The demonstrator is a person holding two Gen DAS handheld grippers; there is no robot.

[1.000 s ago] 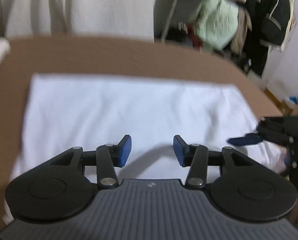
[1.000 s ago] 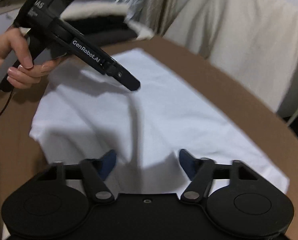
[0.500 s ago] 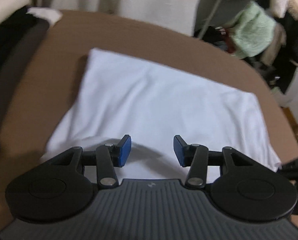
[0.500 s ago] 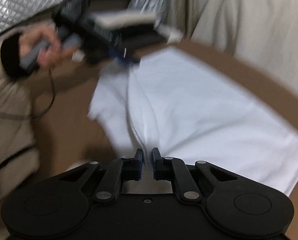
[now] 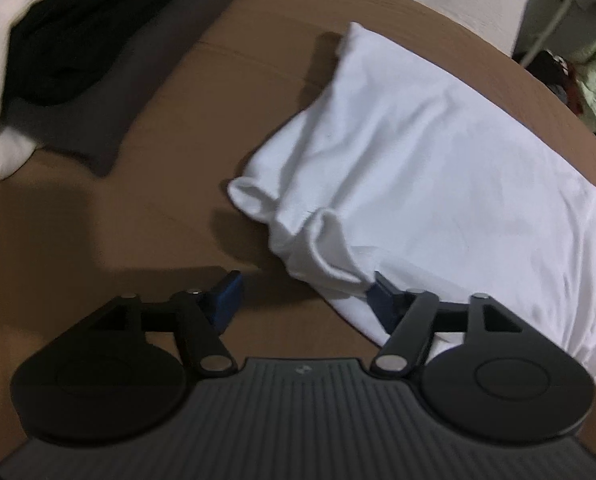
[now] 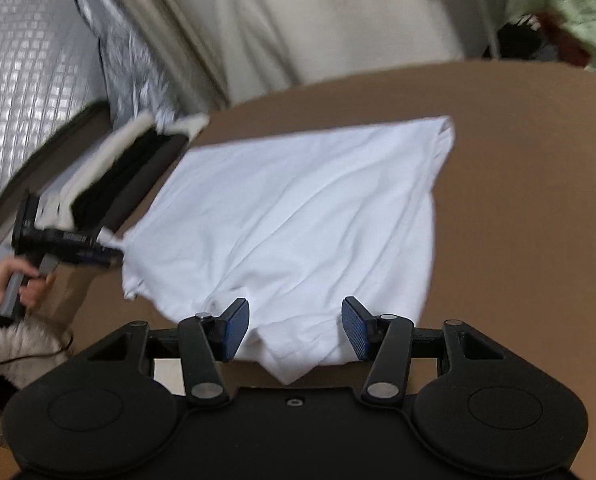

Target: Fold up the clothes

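Note:
A white garment lies folded and rumpled on the brown table, with rolled edges along its near left side. My left gripper is open wide at that side. Its right finger touches the cloth edge, and its left finger stands over bare table. In the right wrist view the same garment spreads ahead. My right gripper is open, and a loose corner of the cloth lies between its fingers, ungripped. The left gripper, held by a hand, sits at the garment's left edge.
A stack of black, white and grey clothes lies at the table's left, seen also as the clothes stack beside the garment. A cream drape and a quilted silver sheet hang behind. A green cloth hangs at the far right.
My right gripper, shut on a cloth fold half a second ago, has opened and let it go. The left gripper has swung left to the garment's edge and opened wider. The garment is more rumpled.

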